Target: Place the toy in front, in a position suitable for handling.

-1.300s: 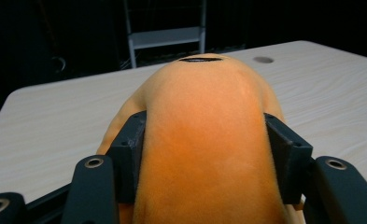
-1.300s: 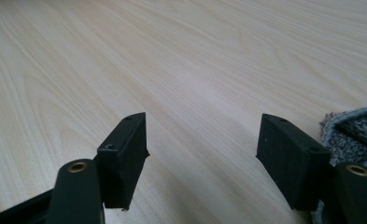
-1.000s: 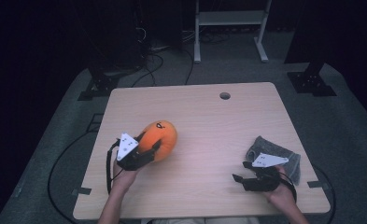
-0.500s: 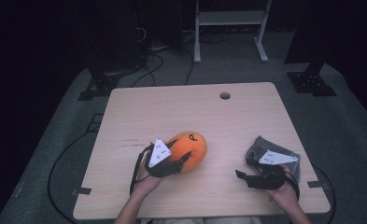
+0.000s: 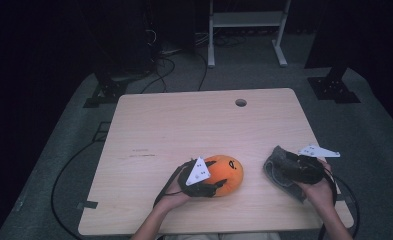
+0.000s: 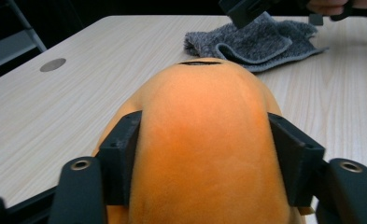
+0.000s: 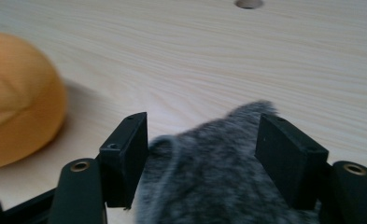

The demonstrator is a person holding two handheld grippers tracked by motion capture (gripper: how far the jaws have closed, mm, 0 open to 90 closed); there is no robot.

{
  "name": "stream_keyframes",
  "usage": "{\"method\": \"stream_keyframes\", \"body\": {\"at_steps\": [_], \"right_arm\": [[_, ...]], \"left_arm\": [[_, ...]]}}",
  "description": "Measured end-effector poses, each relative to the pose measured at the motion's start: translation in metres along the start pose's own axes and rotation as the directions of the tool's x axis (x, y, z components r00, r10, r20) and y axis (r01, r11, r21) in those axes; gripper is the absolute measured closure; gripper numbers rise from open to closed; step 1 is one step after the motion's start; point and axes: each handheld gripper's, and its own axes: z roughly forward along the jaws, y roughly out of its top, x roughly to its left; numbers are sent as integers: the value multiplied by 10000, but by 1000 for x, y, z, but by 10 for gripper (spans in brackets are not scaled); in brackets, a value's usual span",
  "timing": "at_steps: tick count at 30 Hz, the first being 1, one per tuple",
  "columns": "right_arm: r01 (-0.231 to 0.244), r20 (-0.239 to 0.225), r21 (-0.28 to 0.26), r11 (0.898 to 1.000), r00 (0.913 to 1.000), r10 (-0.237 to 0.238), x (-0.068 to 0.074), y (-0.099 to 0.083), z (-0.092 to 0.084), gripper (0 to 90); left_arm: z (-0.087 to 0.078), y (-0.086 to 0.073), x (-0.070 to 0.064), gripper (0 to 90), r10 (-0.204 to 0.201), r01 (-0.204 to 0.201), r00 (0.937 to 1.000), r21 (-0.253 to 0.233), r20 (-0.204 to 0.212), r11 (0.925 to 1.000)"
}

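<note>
Orange plush toy (image 5: 225, 173), round w/ black marks, on table (image 5: 184, 125) near front edge
L gripper (image 6: 204, 154) hugs it, jaws just been easing apart; R gripper (image 7: 202, 154) jaws spread over grey towel (image 5: 276, 167), not clamping

plush toys: 1, orange plush toy (image 5: 225, 173), table's 6 o'clock edge | cloths: 1, grey cloth (image 5: 279, 167), 4 o'clock | tables: 1, wooden table (image 5: 184, 125) | cable holes in top: 1, cable hole (image 5: 241, 102), 1 o'clock | handheld grippers: 2, left gripper (image 5: 207, 186), right gripper (image 5: 284, 165)
</note>
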Motion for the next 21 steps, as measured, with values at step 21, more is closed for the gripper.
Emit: {"method": "stream_keyframes", "body": {"at_steps": [21], "right_arm": [[215,1616,2011,9793,9853,-548,-3,-15,39,499]], "left_arm": [[-50,-8,10,110,-799,762,9949,-593,-616,9953]]}}
